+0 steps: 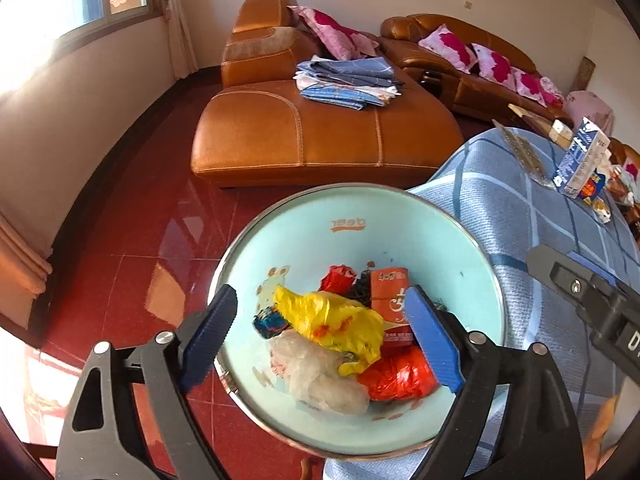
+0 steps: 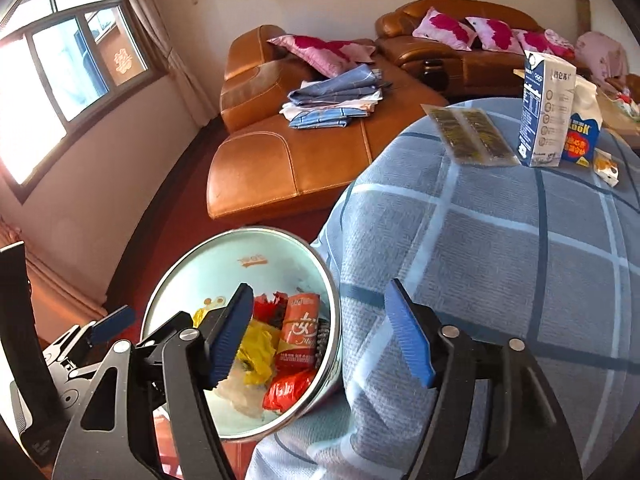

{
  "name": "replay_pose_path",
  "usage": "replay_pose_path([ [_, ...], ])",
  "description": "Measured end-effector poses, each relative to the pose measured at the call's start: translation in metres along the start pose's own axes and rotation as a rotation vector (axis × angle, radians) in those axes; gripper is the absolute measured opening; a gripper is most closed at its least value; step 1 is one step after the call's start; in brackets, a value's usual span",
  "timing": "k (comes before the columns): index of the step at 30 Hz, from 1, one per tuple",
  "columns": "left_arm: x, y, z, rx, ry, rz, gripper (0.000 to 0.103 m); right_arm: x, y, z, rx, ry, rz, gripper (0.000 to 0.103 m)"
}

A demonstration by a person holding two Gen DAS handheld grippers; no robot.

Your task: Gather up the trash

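Observation:
A pale blue enamel basin (image 1: 360, 236) sits low beside the table over the red floor. It holds a yellow plastic bag (image 1: 336, 320), a red pack (image 1: 390, 284), an orange-red bag (image 1: 400, 376) and a clear crumpled bag (image 1: 320, 376). My left gripper (image 1: 320, 294) hangs open over the basin, its blue pads apart on either side of the yellow bag and not touching it. My right gripper (image 2: 320, 286) is open and empty, straddling the basin (image 2: 240, 248) rim and the table edge.
The table wears a blue checked cloth (image 2: 500, 248). At its far side stand a milk carton (image 2: 546, 112), a strip of sachets (image 2: 468, 136), a blue snack bag (image 2: 582, 136) and a small wrapper (image 2: 608, 168). An orange leather sofa (image 1: 312, 132) with folded cloths is behind.

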State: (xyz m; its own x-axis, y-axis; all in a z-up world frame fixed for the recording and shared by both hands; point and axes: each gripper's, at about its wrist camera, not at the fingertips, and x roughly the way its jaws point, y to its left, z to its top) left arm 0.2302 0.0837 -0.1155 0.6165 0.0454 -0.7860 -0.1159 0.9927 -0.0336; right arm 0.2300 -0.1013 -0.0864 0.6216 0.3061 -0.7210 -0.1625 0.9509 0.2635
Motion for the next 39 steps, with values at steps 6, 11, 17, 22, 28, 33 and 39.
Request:
replay_pose_path([
  [6,-0.016,0.011,-0.017,-0.045,0.003,0.032,0.087,-0.007,-0.004,-0.016,0.033,-0.018,-0.027,0.082],
  [11,-0.030,0.017,-0.036,-0.064,-0.010,0.063,0.090,-0.009,0.003,-0.035,0.010,-0.010,-0.029,0.087],
  [17,-0.042,0.020,-0.057,-0.057,-0.006,0.118,0.094,-0.023,0.002,-0.052,0.024,-0.010,-0.041,0.089],
  [22,-0.056,0.018,-0.077,-0.044,-0.006,0.131,0.096,-0.041,0.003,-0.070,0.020,-0.010,-0.037,0.089],
  [28,-0.086,0.011,-0.095,-0.022,-0.066,0.134,0.097,-0.077,0.010,-0.084,-0.005,-0.067,-0.049,0.091],
  [33,-0.127,0.007,-0.098,-0.011,-0.201,0.159,0.097,-0.119,0.018,-0.090,-0.035,-0.175,-0.071,0.091],
  [39,-0.183,0.001,-0.091,0.005,-0.379,0.162,0.097,-0.169,0.025,-0.089,-0.036,-0.320,-0.067,0.092],
])
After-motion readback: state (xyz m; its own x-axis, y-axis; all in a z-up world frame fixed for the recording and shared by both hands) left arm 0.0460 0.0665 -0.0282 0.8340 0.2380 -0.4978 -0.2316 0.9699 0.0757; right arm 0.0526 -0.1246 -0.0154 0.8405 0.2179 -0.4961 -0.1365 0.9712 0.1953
